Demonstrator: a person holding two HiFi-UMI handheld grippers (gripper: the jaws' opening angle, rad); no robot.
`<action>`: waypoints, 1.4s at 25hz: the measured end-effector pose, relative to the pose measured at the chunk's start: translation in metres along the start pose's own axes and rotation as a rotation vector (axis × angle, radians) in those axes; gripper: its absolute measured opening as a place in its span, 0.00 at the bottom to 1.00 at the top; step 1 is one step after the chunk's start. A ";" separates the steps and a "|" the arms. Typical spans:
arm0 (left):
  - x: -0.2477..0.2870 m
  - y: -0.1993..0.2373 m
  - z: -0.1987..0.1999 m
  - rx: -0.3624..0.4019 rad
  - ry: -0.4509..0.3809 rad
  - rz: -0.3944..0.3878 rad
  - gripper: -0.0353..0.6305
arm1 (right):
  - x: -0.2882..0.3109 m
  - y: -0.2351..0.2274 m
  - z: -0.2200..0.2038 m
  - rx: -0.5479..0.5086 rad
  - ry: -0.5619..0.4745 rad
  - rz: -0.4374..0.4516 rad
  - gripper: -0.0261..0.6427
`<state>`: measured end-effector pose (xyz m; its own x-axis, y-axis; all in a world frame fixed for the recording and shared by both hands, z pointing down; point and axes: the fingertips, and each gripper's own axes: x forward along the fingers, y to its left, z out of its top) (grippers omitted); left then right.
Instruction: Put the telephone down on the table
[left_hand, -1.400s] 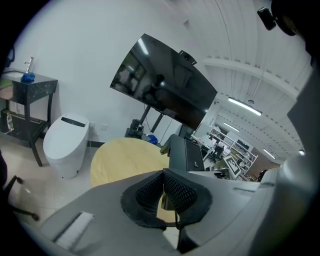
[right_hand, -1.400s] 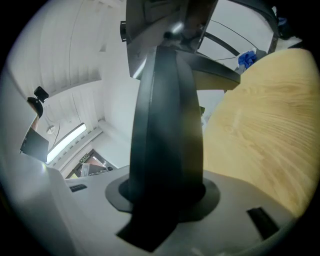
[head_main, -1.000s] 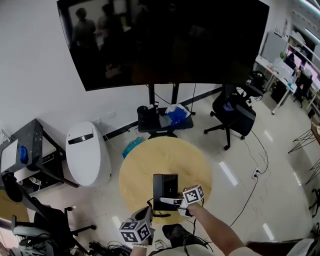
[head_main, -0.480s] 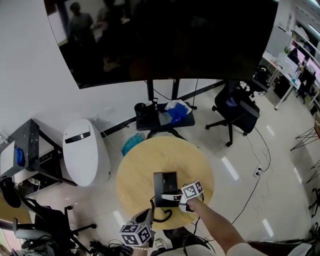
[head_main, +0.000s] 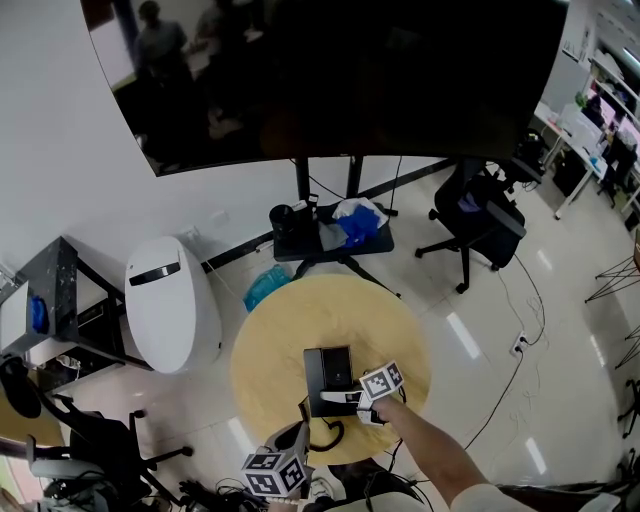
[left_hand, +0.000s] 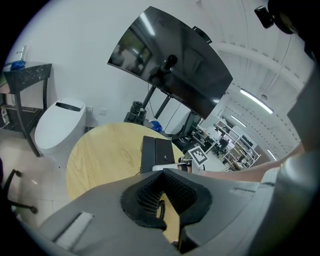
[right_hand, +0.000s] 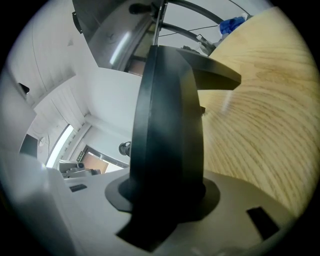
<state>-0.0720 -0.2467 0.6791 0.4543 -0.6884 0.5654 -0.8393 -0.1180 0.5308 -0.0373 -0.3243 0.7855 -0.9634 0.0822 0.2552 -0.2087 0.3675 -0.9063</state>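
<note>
Over round wooden table (head_main: 290, 330), right tongs (head_main: 340, 398) pinching boxy black telephone (head_main: 328, 372), left tongs (head_main: 297, 437) pressed together

Over the near part of the round wooden table (head_main: 300, 315) was the black telephone (head_main: 328, 375), the right gripper (head_main: 345, 397) at its near edge, the left gripper (head_main: 295, 440) beside the rim.

In the head view, the near edge of the telephone (head_main: 329, 375) is covered by the right hand-held gripper (head_main: 343, 398). The hand holding the left hand-held gripper (head_main: 298, 436) is cut off by the bottom edge. In the right gripper view, the telephone is blurred. The coiled cord (left_hand: 160, 209) is seen only as a sliver.
</note>
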 end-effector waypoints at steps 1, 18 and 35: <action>0.000 0.001 -0.001 -0.002 0.000 0.002 0.03 | 0.001 -0.001 -0.001 -0.005 0.005 -0.003 0.28; 0.003 0.007 -0.003 -0.013 0.005 0.008 0.03 | -0.005 -0.030 -0.009 -0.102 0.060 -0.216 0.37; 0.005 0.005 -0.007 -0.004 0.017 -0.016 0.03 | -0.027 -0.056 -0.012 -0.164 0.125 -0.539 0.61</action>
<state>-0.0714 -0.2459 0.6890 0.4729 -0.6740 0.5676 -0.8307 -0.1261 0.5423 0.0026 -0.3365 0.8335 -0.6986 -0.0513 0.7136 -0.6265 0.5255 -0.5756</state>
